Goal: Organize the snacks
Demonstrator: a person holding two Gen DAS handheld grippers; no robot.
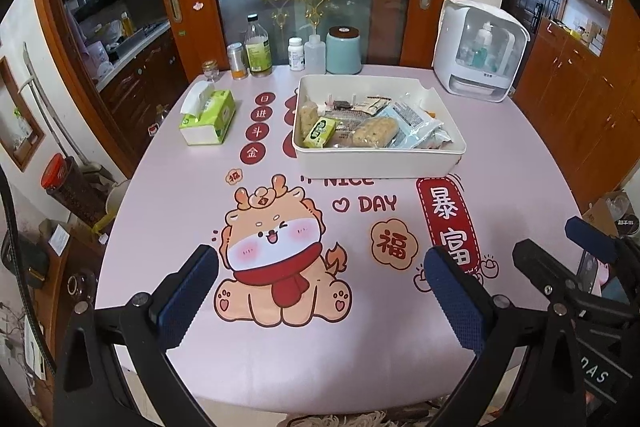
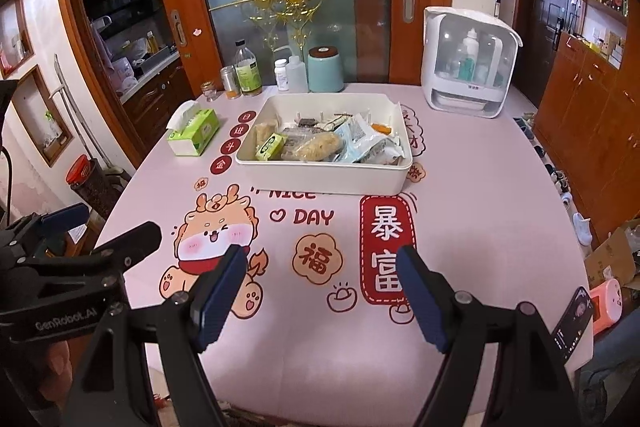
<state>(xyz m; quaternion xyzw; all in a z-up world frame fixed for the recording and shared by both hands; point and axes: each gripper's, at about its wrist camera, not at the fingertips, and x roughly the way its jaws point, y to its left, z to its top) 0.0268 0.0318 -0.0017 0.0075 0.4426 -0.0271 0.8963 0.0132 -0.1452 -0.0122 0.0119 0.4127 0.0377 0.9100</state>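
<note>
A: Both your tools are empty: left gripper (image 1: 320,301) and right gripper (image 2: 322,297) spread wide, low over the table (image 1: 180,195) well short of the white bin (image 1: 376,159).

B: And the snacks (image 1: 372,125)?

A: Heaped inside the bin. Reach in carelessly and you'd likely snag a neighbouring packet or shove the bin.

B: Any difference between views?

A: Only your right one shows a phone (image 2: 573,323), nearer you than the bin.
</note>
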